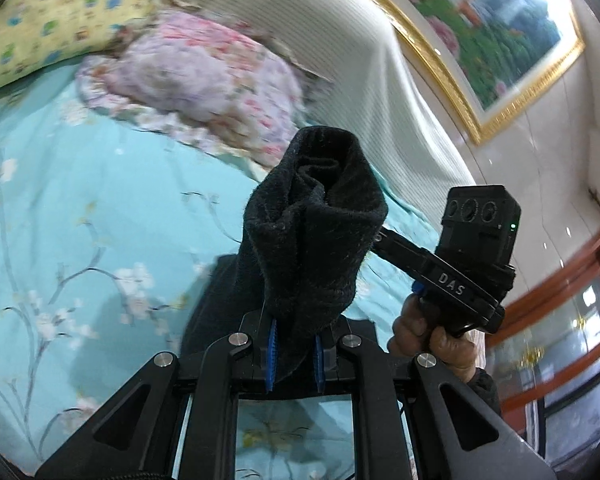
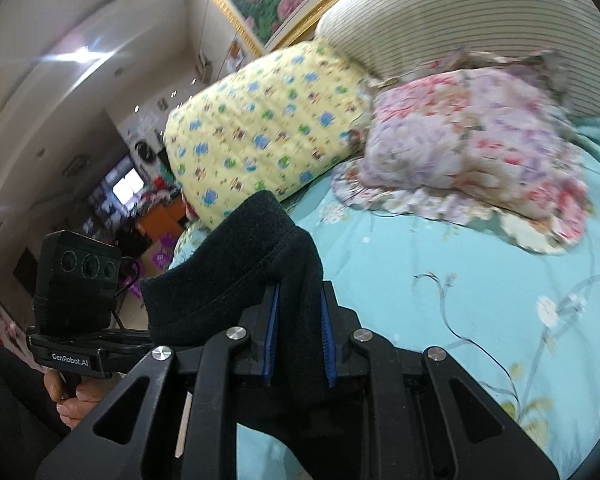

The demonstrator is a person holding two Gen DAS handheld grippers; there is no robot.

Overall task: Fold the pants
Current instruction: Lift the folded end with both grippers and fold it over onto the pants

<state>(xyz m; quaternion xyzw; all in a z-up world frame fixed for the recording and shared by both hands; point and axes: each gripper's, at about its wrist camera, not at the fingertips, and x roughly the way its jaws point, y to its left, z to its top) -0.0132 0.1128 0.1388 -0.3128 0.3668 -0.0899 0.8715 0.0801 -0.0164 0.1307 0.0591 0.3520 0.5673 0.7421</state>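
The black pants (image 1: 312, 232) rise as a bunched roll out of my left gripper (image 1: 296, 336), whose blue pads (image 1: 273, 354) are shut on the fabric; the rest hangs down toward the bed. To the right, a hand (image 1: 432, 340) holds the other device, and its camera block (image 1: 478, 220) sits just behind the cloth. In the right wrist view, my right gripper (image 2: 300, 320) is shut on a seamed edge of the same pants (image 2: 228, 280), which drape to the left. A hand (image 2: 68, 396) grips the left device's handle there.
A turquoise floral bedsheet (image 1: 80, 220) lies below both grippers. At the head of the bed are a yellow patterned pillow (image 2: 260, 120), a pink floral quilt (image 2: 472, 140) and a striped headboard cover (image 2: 460, 12). A gold-framed painting (image 1: 480, 20) hangs on the wall.
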